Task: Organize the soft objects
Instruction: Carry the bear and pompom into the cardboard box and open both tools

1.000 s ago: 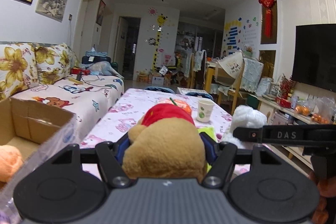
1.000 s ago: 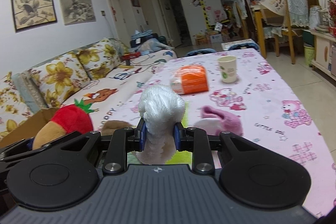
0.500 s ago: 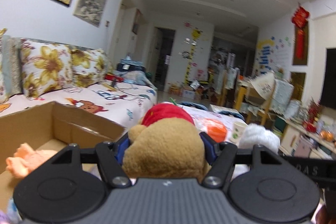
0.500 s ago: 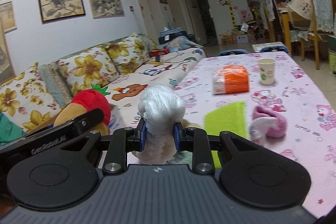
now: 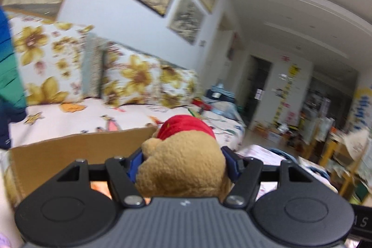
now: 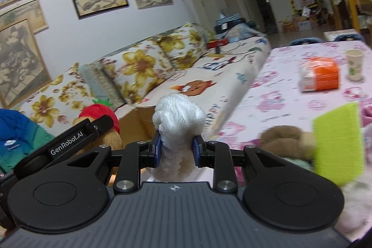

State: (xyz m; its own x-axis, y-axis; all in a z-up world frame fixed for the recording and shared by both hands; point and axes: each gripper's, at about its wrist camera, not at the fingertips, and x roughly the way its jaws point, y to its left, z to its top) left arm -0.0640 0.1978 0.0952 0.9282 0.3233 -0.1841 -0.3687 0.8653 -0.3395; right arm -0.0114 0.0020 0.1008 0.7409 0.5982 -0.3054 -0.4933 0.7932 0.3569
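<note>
Left gripper (image 5: 182, 162) clamping wide around the brown bear (image 5: 181, 169), carrying it just above the near wall of the box (image 5: 76, 150), box opening lying ahead and below. Right gripper (image 6: 176, 150) pinching the white plush (image 6: 177, 129) narrowly, hovering beside the box on the table side, trailing the left. Both pointing level toward the sofa (image 6: 144, 69); left nearer the box, likely dropping first.

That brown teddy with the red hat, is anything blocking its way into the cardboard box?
Nothing visible does. The left hand-held gripper holds the brown teddy right above the near wall of the open cardboard box; the box's interior is mostly hidden.
</note>
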